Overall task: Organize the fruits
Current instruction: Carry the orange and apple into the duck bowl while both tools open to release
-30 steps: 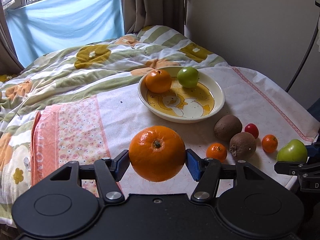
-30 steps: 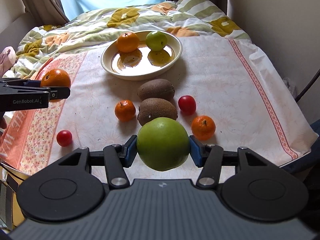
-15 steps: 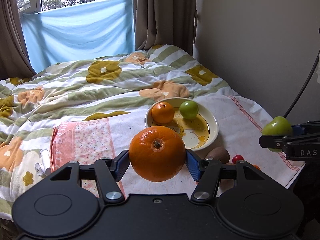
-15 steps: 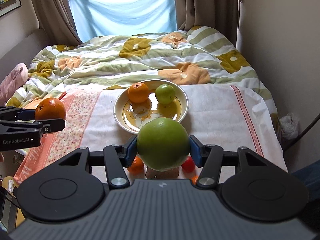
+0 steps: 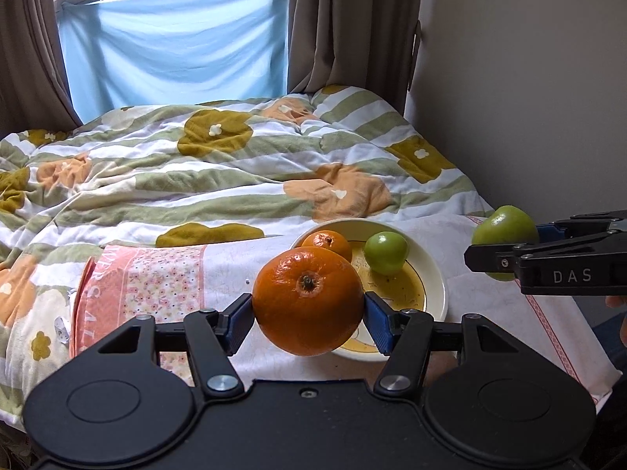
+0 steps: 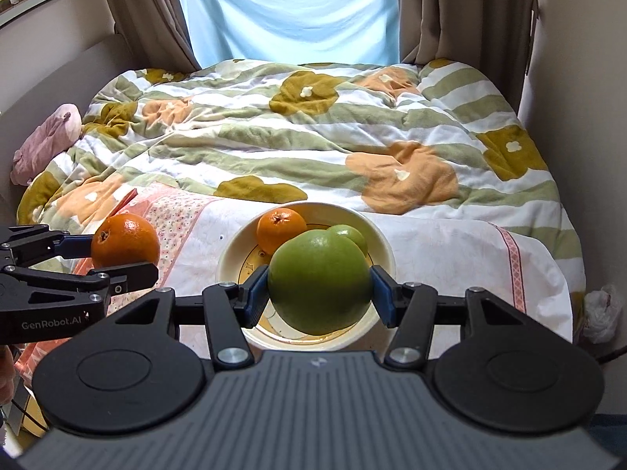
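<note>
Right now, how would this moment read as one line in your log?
left gripper: shut on orange | right gripper: shut on green apple | both above bowl

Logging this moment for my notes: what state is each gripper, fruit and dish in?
Left gripper: shut on the large orange, held in the air.
Right gripper: shut on the large green apple, held in the air.
Round cream bowl: upright on the cloth, holding a small orange and a small green apple.
</note>
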Demonstrator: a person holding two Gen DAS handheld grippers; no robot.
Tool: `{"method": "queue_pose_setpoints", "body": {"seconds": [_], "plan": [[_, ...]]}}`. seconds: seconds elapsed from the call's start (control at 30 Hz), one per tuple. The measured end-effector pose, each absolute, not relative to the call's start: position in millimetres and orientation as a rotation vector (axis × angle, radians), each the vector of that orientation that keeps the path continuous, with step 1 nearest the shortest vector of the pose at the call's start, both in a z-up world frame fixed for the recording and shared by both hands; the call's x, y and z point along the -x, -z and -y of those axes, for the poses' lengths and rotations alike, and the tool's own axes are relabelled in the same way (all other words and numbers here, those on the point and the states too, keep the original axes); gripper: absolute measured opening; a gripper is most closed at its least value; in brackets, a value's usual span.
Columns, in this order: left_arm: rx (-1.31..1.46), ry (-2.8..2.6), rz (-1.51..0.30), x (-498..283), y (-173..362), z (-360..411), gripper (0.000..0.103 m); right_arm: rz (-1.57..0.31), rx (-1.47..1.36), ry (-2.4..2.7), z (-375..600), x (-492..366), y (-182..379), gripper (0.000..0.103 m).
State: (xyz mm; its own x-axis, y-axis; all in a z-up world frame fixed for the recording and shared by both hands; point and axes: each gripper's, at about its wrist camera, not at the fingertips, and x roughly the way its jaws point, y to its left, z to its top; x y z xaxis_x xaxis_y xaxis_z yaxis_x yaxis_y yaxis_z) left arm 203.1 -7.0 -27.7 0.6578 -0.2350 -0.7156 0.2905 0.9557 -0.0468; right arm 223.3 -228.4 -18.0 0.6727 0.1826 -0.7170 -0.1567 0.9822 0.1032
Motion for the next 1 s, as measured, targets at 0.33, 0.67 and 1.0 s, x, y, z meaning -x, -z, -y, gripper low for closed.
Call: {"method": "queue_pose_setpoints", "body": {"seconds": [0.33, 0.67, 1.0], "plan": [[-0.087, 0.262, -0.898, -257.1, 74.7, 49.2, 0.064, -0.905, -0.03, -0.266, 247.3, -297.3, 57.9, 0.069], [-0.172, 0.243, -0.981, -279.8, 117.0, 79.0, 0.064, -0.973, -0.042, -0.303, 262.4, -318.5, 86.0, 0.069], [-0.216, 0.243, -1.018, -285.2, 132.9, 91.2, 0.065, -0.986, -0.042, -0.313, 269.1, -319.6, 93.1, 0.069]]}}
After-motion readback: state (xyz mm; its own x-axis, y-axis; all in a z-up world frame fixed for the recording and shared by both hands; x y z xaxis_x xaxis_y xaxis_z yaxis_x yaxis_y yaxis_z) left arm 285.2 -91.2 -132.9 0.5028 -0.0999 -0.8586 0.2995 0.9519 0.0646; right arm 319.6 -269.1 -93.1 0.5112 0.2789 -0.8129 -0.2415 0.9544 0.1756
